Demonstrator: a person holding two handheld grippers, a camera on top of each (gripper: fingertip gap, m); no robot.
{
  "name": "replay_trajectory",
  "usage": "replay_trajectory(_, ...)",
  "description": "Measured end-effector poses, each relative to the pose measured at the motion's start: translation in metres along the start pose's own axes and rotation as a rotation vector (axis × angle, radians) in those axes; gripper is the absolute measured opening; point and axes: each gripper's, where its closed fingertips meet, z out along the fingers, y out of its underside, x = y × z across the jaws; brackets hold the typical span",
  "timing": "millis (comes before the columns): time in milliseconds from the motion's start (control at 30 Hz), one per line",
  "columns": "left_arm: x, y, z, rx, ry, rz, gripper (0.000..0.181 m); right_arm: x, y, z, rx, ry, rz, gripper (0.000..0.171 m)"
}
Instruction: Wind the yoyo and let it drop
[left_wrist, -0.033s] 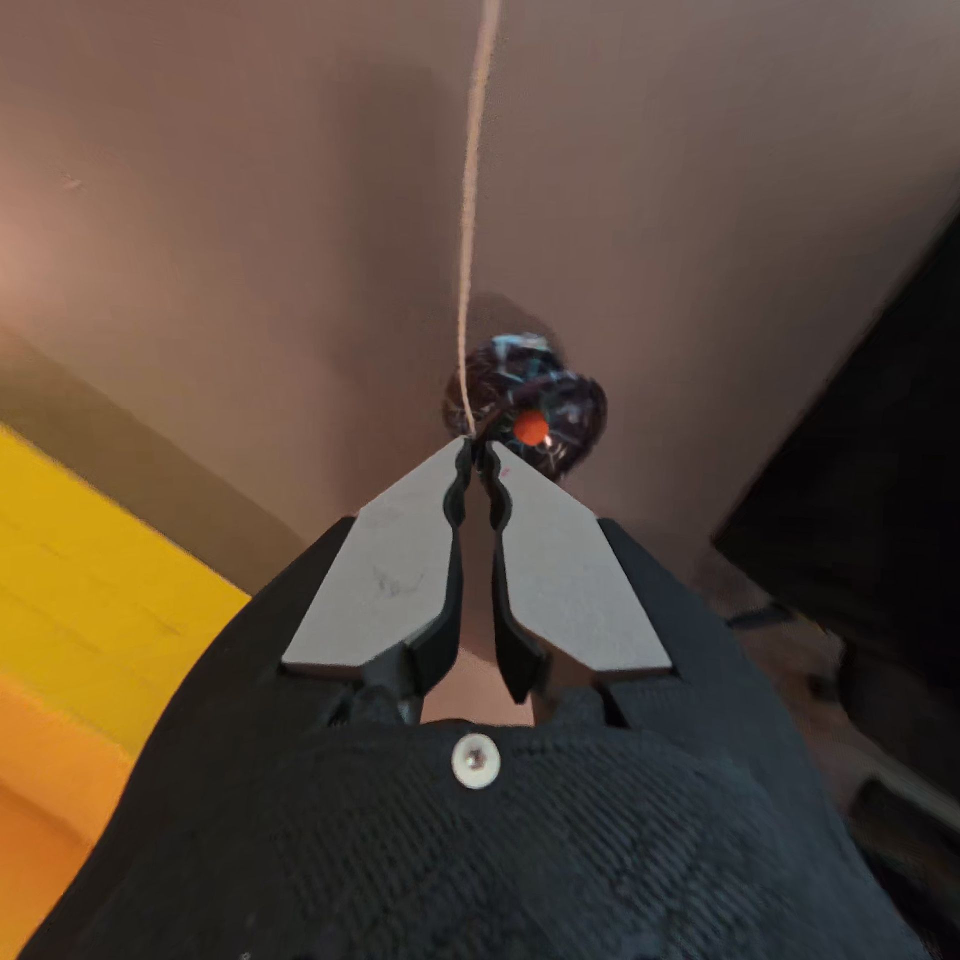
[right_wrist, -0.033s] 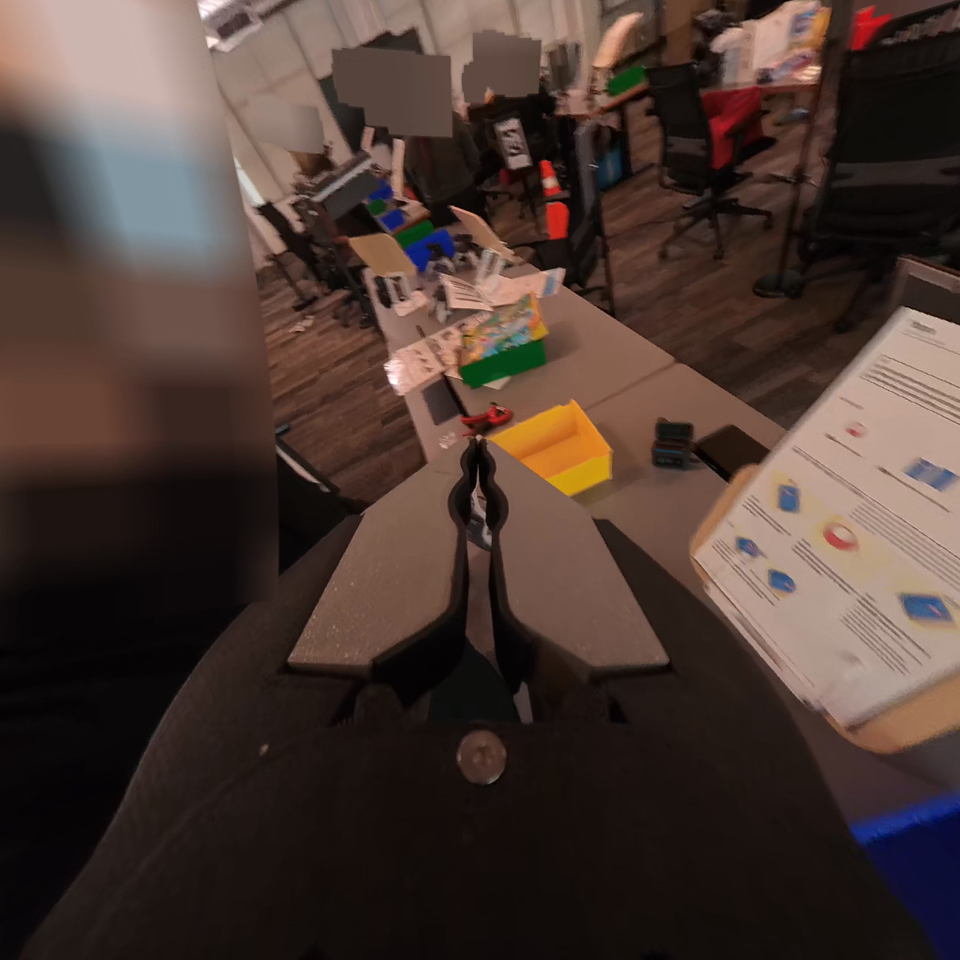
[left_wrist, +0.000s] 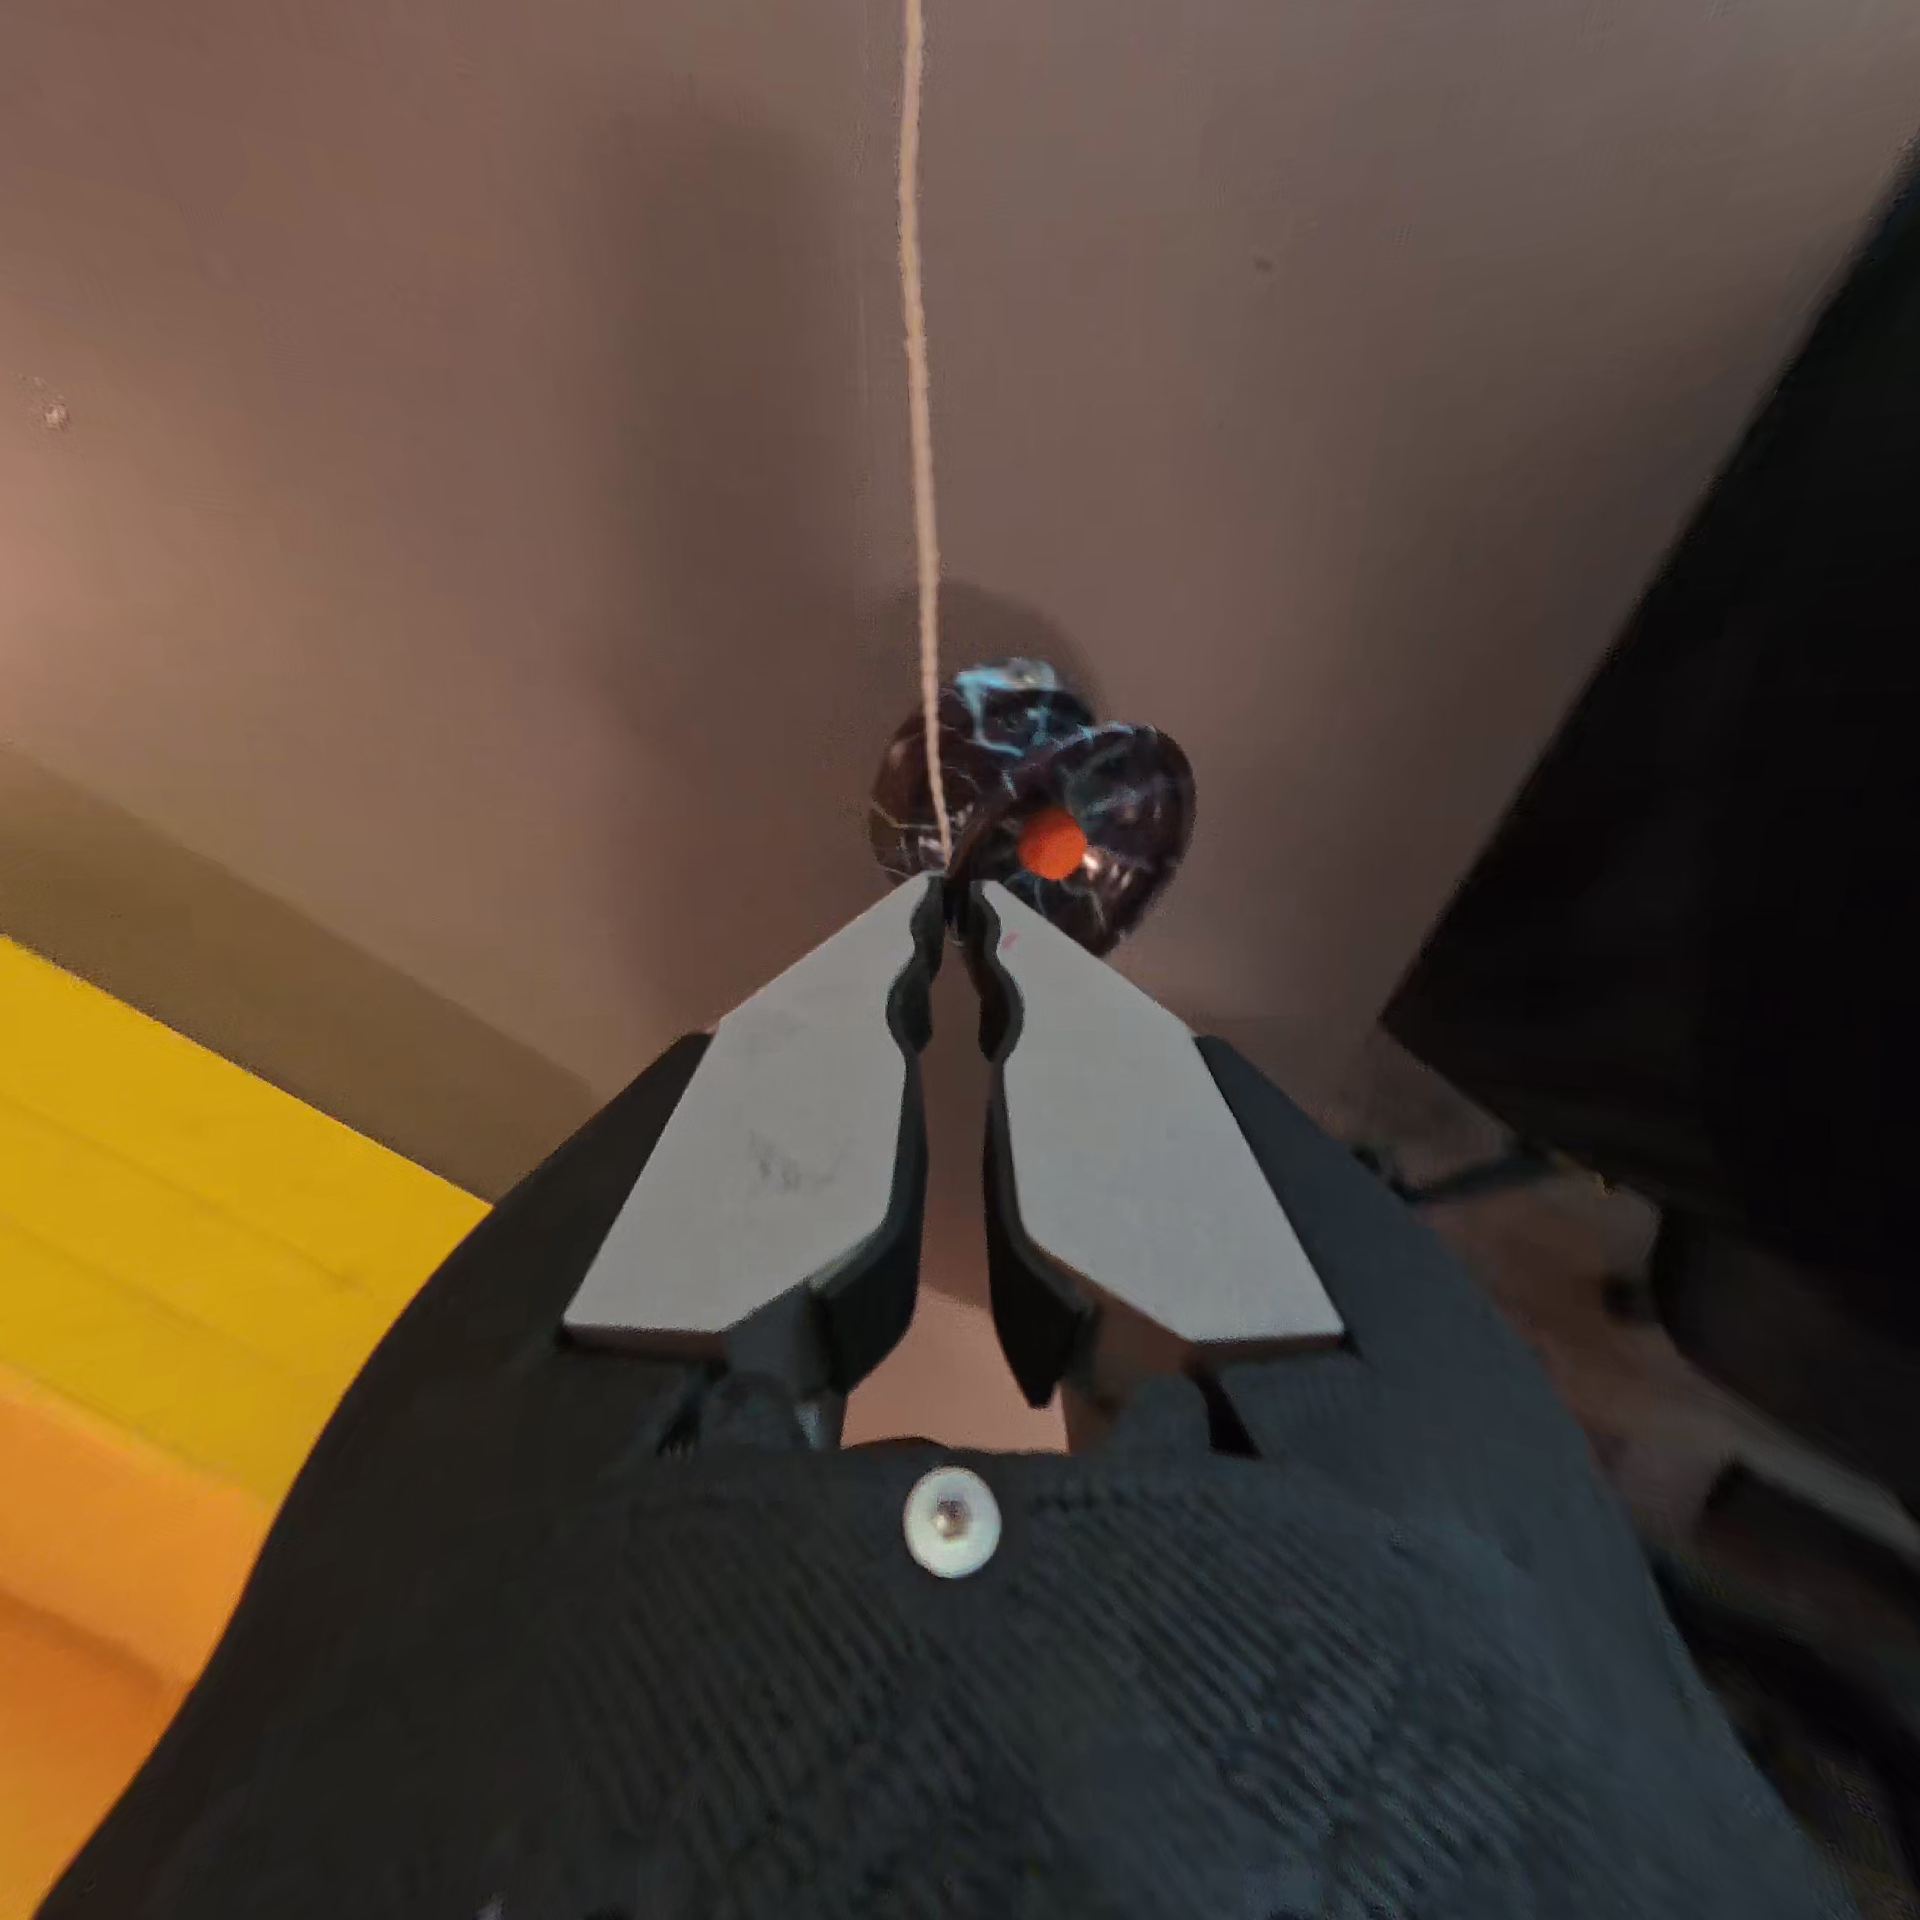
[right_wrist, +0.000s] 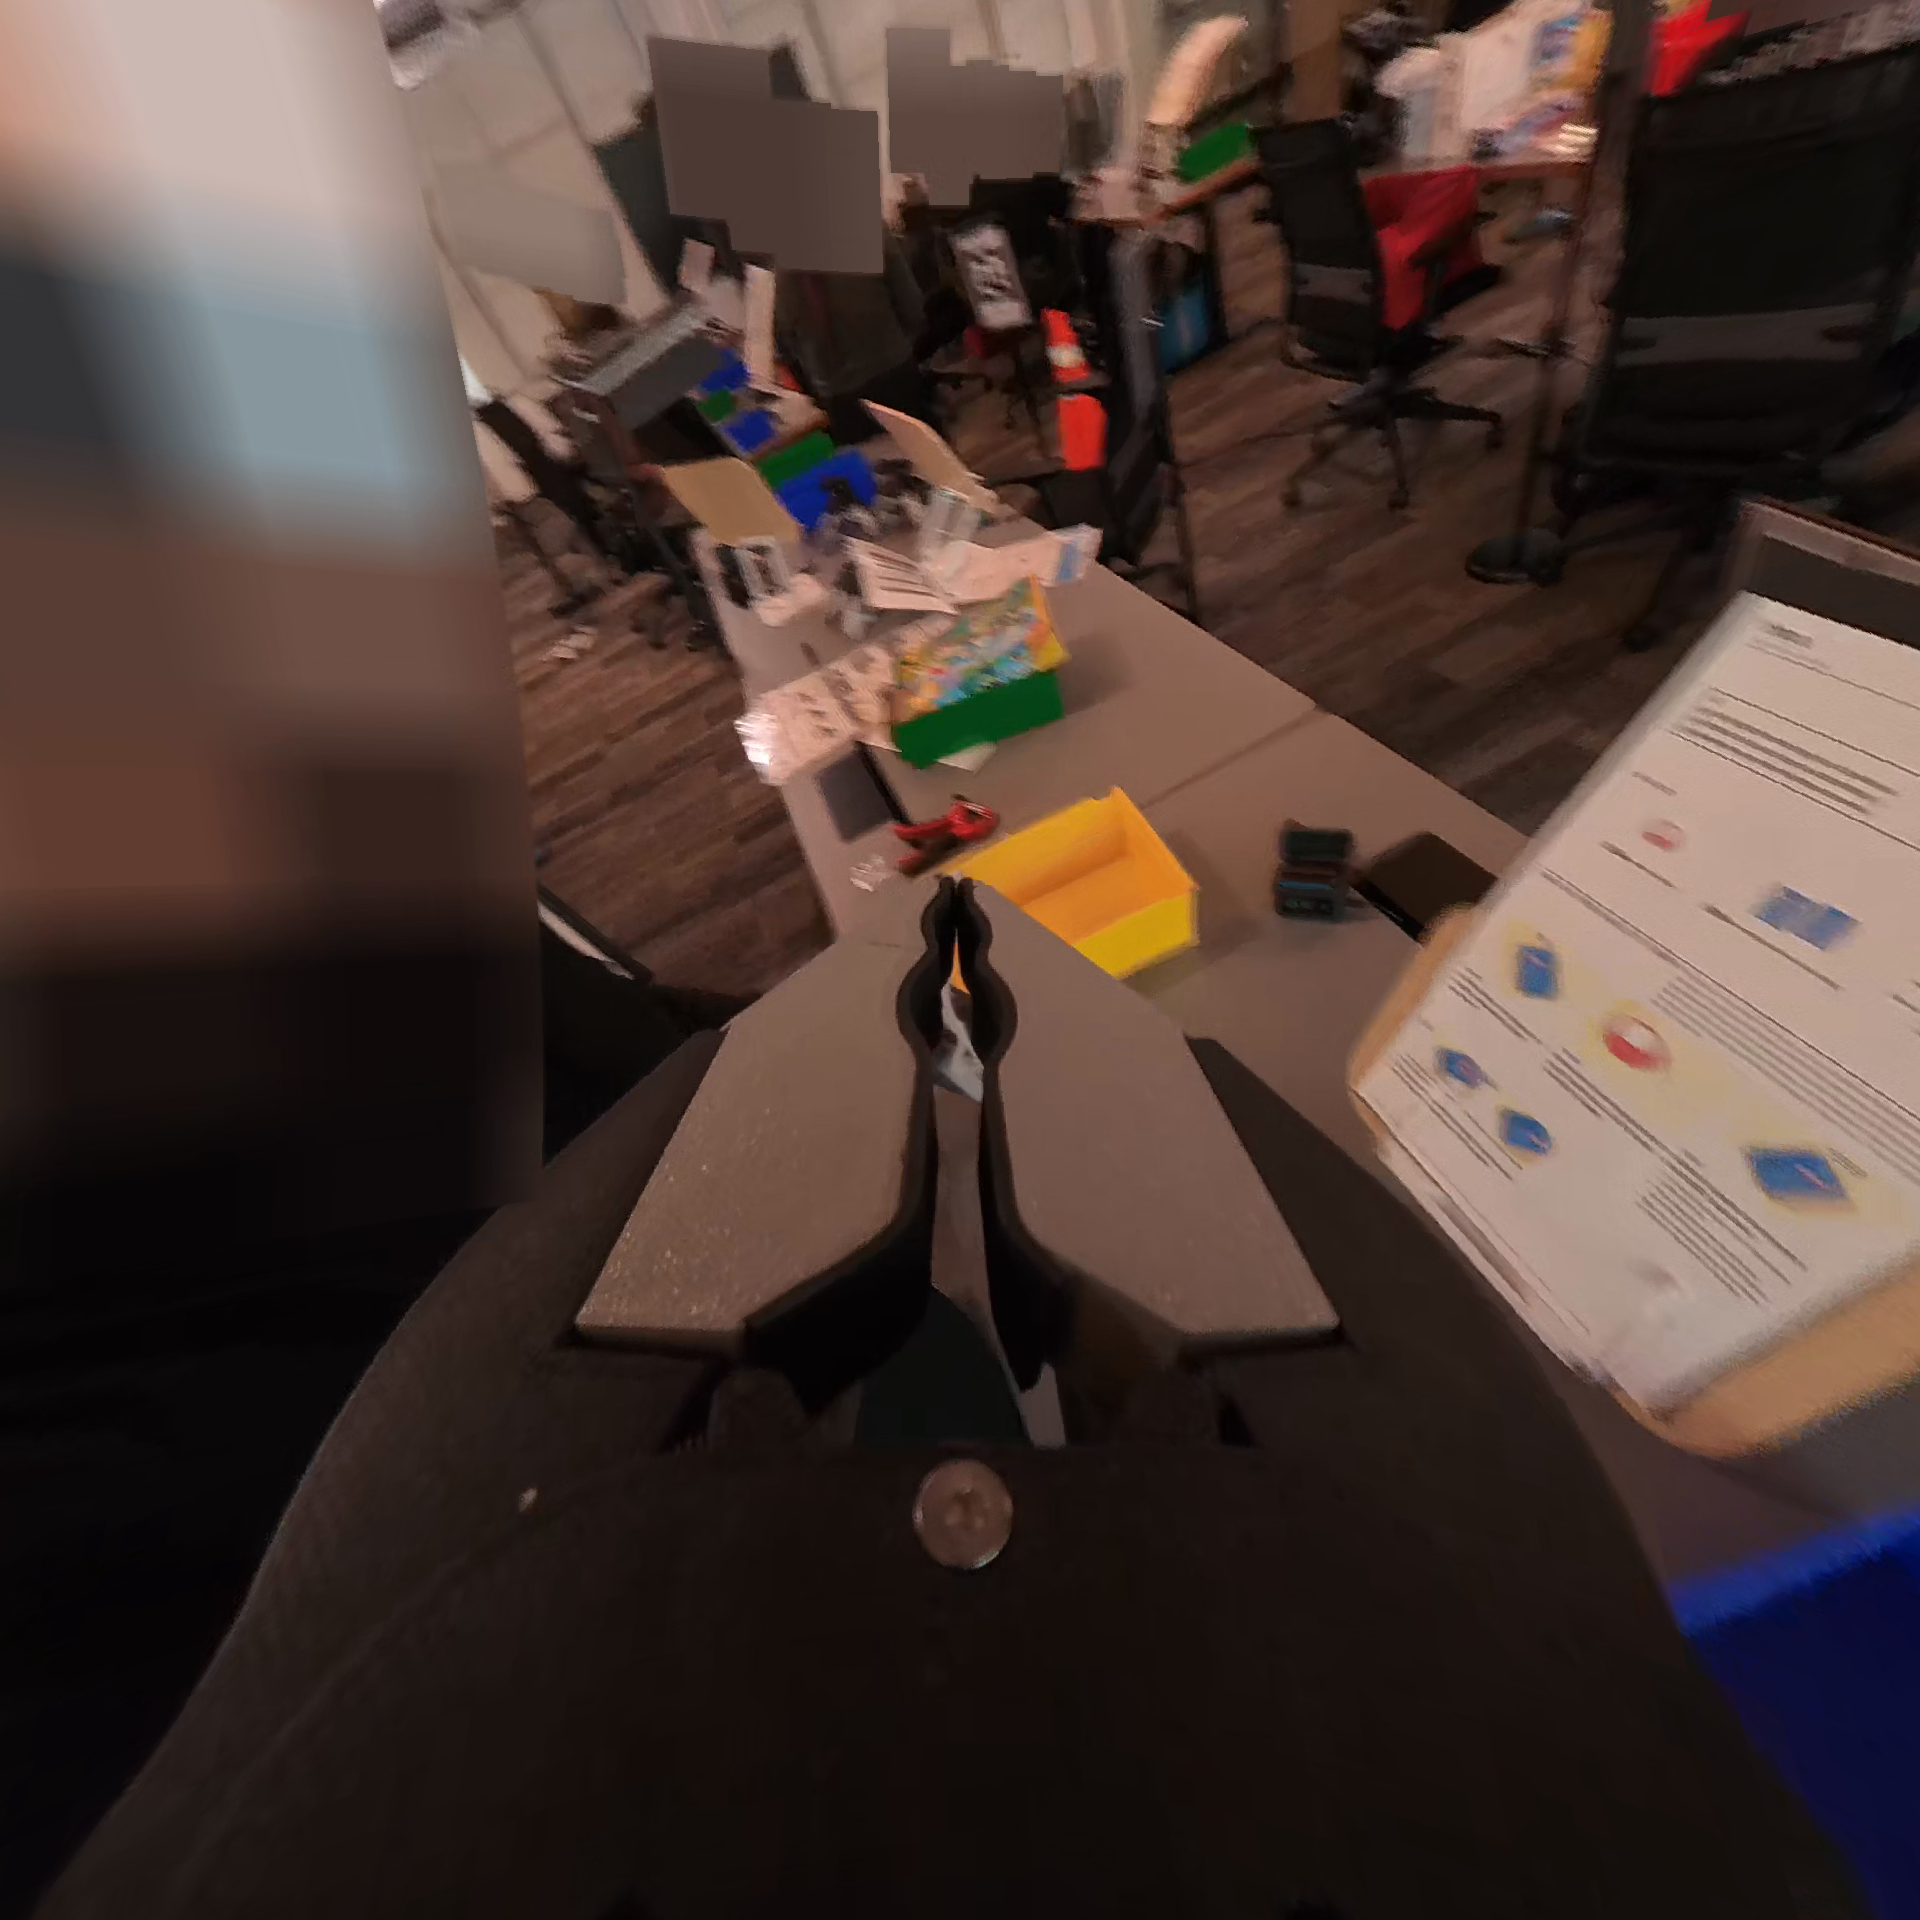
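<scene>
Nothing much has shifted since the earlier frame: the left gripper (left_wrist: 948, 885) still pinches the string (left_wrist: 921, 416) at its tips, with the dark yoyo (left_wrist: 1039, 805) just beyond them over the table (left_wrist: 416, 416), beside a yellow bin (left_wrist: 156, 1143). Farther right, the right gripper (right_wrist: 954, 886) is pressed together high above its own yellow bin (right_wrist: 1091, 883); whether it holds the string's far end I cannot tell. To wind well, I'd keep the string taut and centred in the yoyo's groove.

My left gripper (left_wrist: 951, 894) has its tips together on the string (left_wrist: 920, 416), which runs straight up — the yoyo (left_wrist: 1039, 800) lies just beyond them. Beyond my right gripper (right_wrist: 954, 894), a bin (right_wrist: 1101, 883) sits on the table (right_wrist: 1247, 769) — a box (right_wrist: 977, 686) behind it.
</scene>
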Motion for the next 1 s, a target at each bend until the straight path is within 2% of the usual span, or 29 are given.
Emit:
replay_trajectory(100, 0.015, 0.005, -0.014, -0.097, 0.147, 0.09, 0.001, 0.033, 0.022, -0.022, -0.022, 0.138, 0.022, 0.0)
replay_trajectory(200, 0.016, 0.008, -0.012, -0.166, 0.248, 0.052, 0.001, 0.072, 0.061, -0.041, -0.047, 0.251, 0.093, 0.0)
replay_trajectory(400, 0.001, 0.014, 0.013, -0.285, 0.203, 0.018, 0.001, 0.117, 0.158, -0.064, -0.04, 0.35, 0.236, 0.0)
replay_trajectory(567, -0.001, 0.016, 0.023, -0.292, 0.206, -0.141, 0.002, 0.122, 0.248, -0.072, -0.119, 0.356, 0.34, 0.0)
replay_trajectory(667, -0.005, 0.023, 0.026, -0.316, 0.189, -0.201, 0.003, 0.106, 0.285, -0.068, -0.174, 0.281, 0.332, 0.0)
replay_trajectory(733, -0.003, 0.025, 0.025, -0.316, 0.194, -0.221, 0.005, 0.106, 0.309, -0.068, -0.241, 0.319, 0.323, 0.0)
replay_trajectory(900, 0.008, 0.027, 0.028, -0.293, 0.236, -0.309, 0.019, 0.089, 0.307, -0.056, -0.176, 0.231, 0.33, 0.0)
replay_trajectory(1000, 0.021, 0.023, 0.033, -0.25, 0.315, -0.336, 0.005, 0.072, 0.315, -0.041, -0.251, 0.145, 0.285, 0.0)
